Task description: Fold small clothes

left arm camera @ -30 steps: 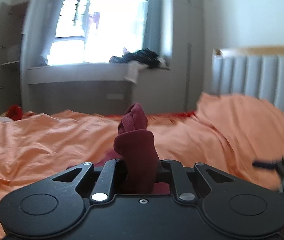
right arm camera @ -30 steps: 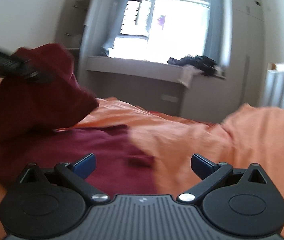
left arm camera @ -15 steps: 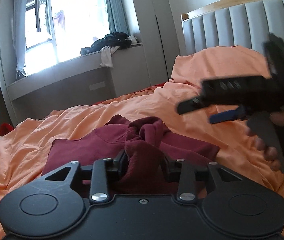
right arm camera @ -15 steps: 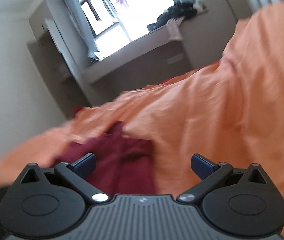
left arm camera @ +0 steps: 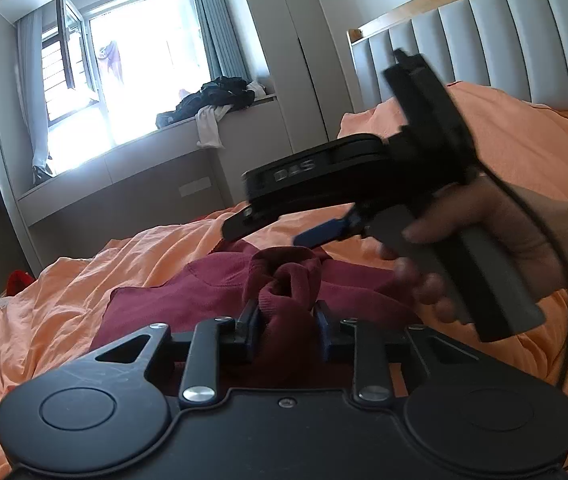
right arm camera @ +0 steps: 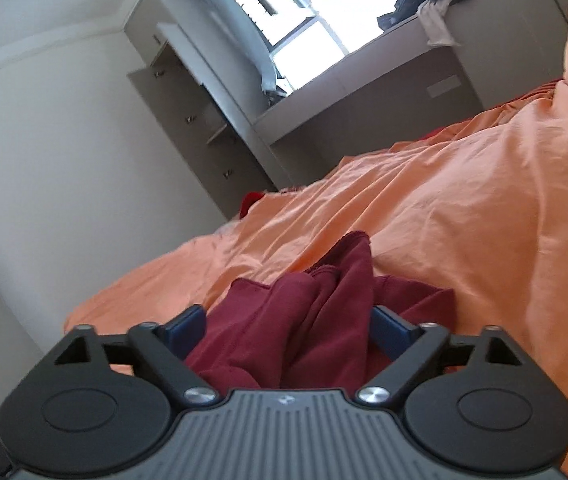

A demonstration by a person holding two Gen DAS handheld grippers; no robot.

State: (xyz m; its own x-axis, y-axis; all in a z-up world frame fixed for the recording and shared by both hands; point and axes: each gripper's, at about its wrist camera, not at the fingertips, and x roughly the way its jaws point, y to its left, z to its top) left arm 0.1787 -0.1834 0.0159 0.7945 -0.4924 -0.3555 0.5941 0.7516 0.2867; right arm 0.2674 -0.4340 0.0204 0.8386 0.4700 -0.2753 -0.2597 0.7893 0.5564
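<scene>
Left gripper (left arm camera: 287, 322) clamped, jaws just closing, on bunched dark-red knit garment (left arm camera: 212, 292) over orange bedsheet (left arm camera: 64, 300). Right gripper (right arm camera: 289, 330), at two o'clock, jaws apart, narrowing around cloth.

- "DAS" in pale raised letters, on the black side edge of the right gripper (left arm camera: 324, 232), left wrist view, approx 1 o'clock from centre; letters a bit blurred.
- Small pale logo on grey ribbed housing, right wrist view, 6 o'clock: too small to read.
</scene>
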